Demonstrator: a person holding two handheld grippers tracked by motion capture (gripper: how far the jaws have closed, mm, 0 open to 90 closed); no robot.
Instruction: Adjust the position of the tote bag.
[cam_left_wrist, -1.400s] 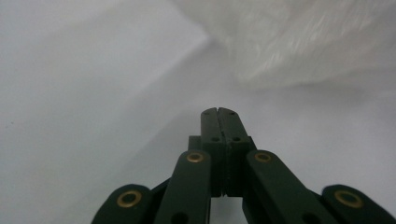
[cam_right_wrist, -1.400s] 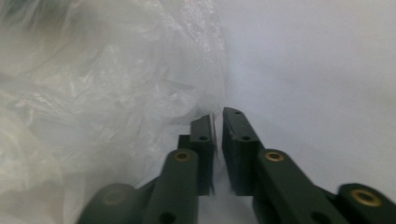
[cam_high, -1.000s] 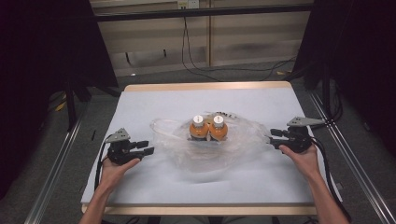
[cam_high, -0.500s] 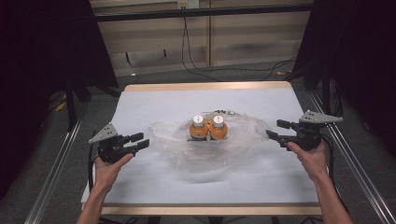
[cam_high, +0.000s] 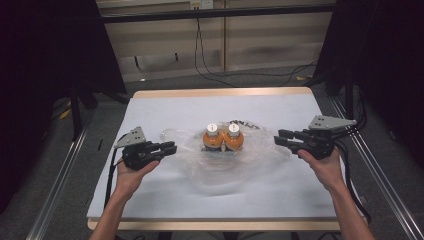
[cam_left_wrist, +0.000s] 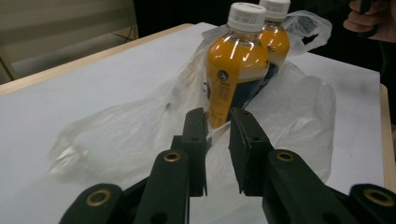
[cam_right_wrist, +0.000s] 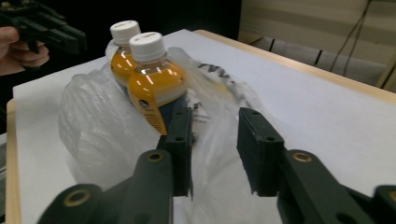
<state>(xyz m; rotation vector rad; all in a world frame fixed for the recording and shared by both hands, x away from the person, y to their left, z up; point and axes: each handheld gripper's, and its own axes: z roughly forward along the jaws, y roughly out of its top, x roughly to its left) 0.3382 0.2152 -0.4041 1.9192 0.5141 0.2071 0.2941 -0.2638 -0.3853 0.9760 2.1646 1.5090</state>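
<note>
**Both grippers flank the bagged bottles, jaws narrowed with nothing clamped**

While you hold a gripper at each side of the table, the high view shows the two orange bottles (cam_high: 222, 137) standing upright, touching each other, at the middle of the white table (cam_high: 165, 107), sitting in a crumpled clear plastic bag (cam_high: 220, 167). Your left gripper (cam_high: 170, 148) points at the bag's left edge and your right gripper (cam_high: 279, 137) at its right edge, each just beside the plastic.

Along the left gripper view, your left gripper (cam_left_wrist: 218, 122) has just been closing; its jaws stand a narrow gap apart, with bag film seen past the gap but not pinched by the pads. The bottles (cam_left_wrist: 238, 60) rise one behind the other beyond the tips.

Along the right gripper view, your right gripper (cam_right_wrist: 215, 122) has also just been closing, yet its jaws stand a wider gap apart, empty, above the bag (cam_right_wrist: 98, 126). The bottles (cam_right_wrist: 149, 74) stand just past the left jaw, and your other gripper (cam_right_wrist: 70, 39) shows at top left.
</note>
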